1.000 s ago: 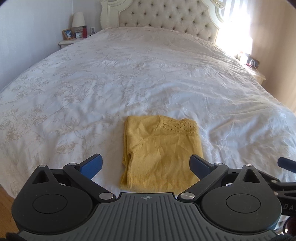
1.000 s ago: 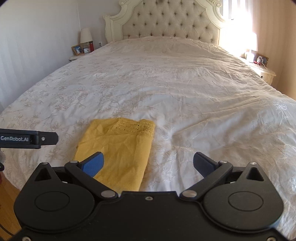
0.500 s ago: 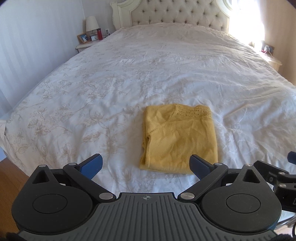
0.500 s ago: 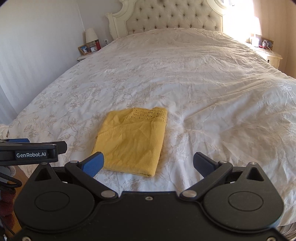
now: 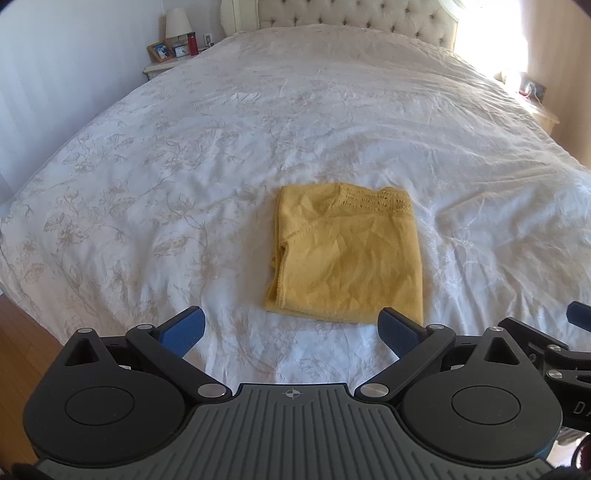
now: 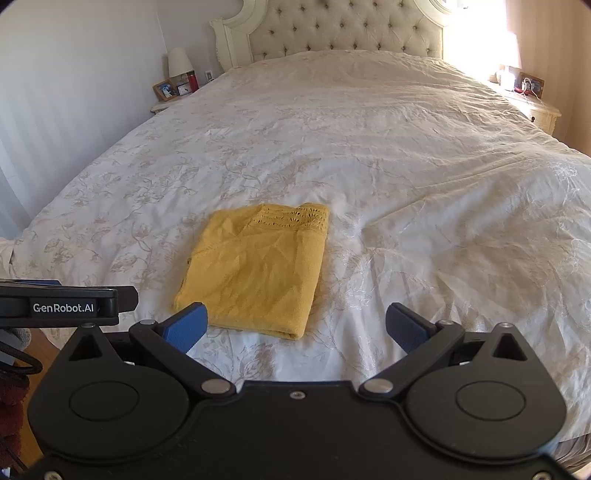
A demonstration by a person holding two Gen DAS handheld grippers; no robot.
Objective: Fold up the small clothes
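Observation:
A small yellow knit garment (image 5: 347, 254) lies folded into a flat rectangle on the white bedspread (image 5: 221, 155), near the foot of the bed; it also shows in the right wrist view (image 6: 255, 266). My left gripper (image 5: 293, 330) is open and empty, held back from the garment's near edge. My right gripper (image 6: 297, 325) is open and empty, just short of the garment's near right corner. The left gripper's body (image 6: 62, 306) shows at the left edge of the right wrist view.
A tufted headboard (image 6: 347, 33) stands at the far end. A nightstand with a lamp and photo frames (image 6: 173, 85) is at the back left, another nightstand (image 6: 532, 103) at the back right. Wood floor (image 5: 22, 332) shows below the bed's left edge.
Both grippers have drawn back and risen away from the garment, which now sits farther ahead in both views. The garment has not moved.

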